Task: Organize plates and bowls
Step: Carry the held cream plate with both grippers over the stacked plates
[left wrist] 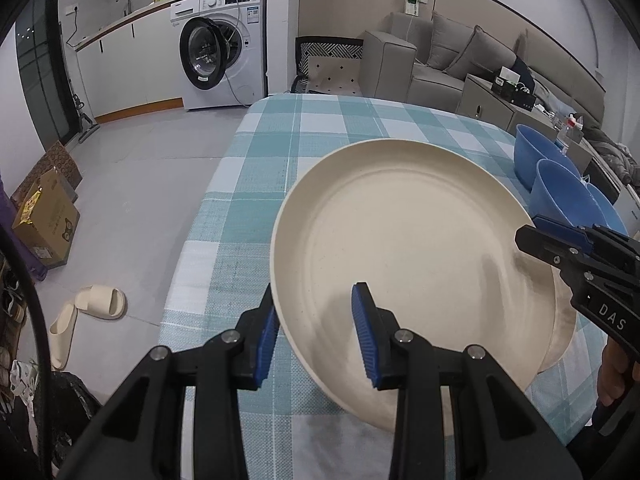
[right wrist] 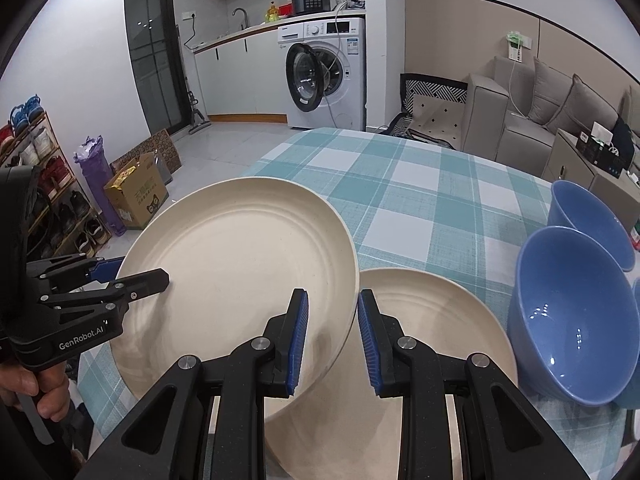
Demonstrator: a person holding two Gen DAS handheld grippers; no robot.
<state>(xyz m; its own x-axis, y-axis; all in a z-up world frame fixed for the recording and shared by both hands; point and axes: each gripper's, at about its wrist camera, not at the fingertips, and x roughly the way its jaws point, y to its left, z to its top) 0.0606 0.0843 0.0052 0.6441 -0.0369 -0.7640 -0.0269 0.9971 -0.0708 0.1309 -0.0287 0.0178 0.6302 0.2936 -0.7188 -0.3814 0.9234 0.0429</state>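
Both grippers, left gripper [left wrist: 316, 334] and right gripper [right wrist: 332, 338], have their jaws closed on opposite rims of the large cream plate [right wrist: 240, 276], held tilted above the table [right wrist: 400, 184]. The next move (probably) is lowering it onto the smaller cream plate [right wrist: 436, 320] beside 2 blue bowls [right wrist: 576, 320], keeping it level.

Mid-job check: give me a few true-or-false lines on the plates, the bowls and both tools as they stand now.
1. Both tools grip the large cream plate, the left tool and right tool on opposite rims. True.
2. The large plate lies flat on the tablecloth. False: it is lifted and tilted.
3. A second cream plate sits under it on the table. True.
4. The blue bowls are left of the plates. False: they stand on the right.
5. The bowls hold food. False: they look empty.
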